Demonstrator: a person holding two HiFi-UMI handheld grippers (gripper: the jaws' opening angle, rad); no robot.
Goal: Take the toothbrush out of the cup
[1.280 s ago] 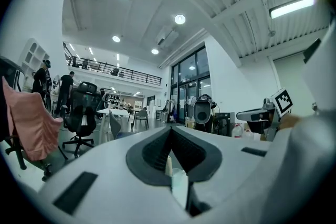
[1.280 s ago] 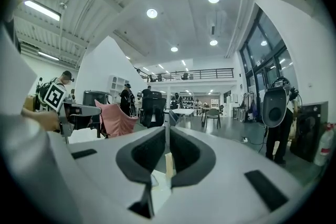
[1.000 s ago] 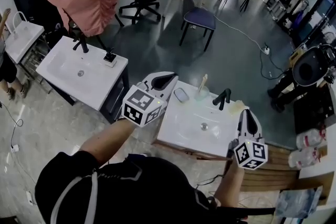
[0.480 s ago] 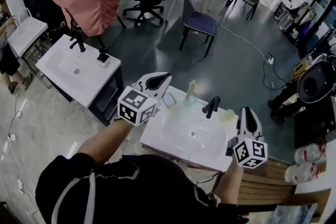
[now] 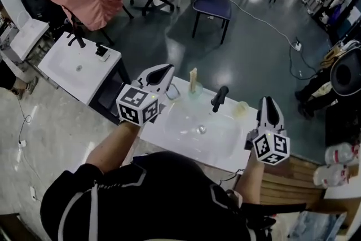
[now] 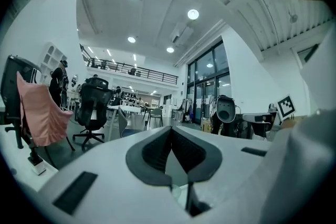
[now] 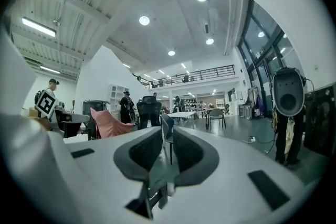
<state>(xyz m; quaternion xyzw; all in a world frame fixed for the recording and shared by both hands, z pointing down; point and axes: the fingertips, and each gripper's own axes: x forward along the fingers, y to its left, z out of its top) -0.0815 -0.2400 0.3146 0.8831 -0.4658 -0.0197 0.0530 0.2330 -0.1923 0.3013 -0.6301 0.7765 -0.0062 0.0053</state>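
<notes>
**Toothbrush in the cup, both claws empty**

The toothbrush (image 5: pixel 193 76) stands in the cup (image 5: pixel 195 89) on the back rim of the sink (image 5: pixel 225 147), just left of the black faucet (image 5: pixel 219 99).

The left gripper (image 5: pixel 165 69) points level over the sink's back-left corner. Its tip is near the cup but apart from it. Its jaws are pressed together with nothing between them.

The right gripper (image 5: pixel 269 102) hangs at the sink's right end, right of the faucet and well apart from the cup. Its jaws stand a little apart, having just been opening, and nothing sits in the gap; only the room shows through it.

Beyond the sink's back rim stands a blue chair (image 5: pixel 211 8). Off the sink's left side is a second sink (image 5: pixel 62 70), and past that a pink cloth (image 5: pixel 93 5).
</notes>
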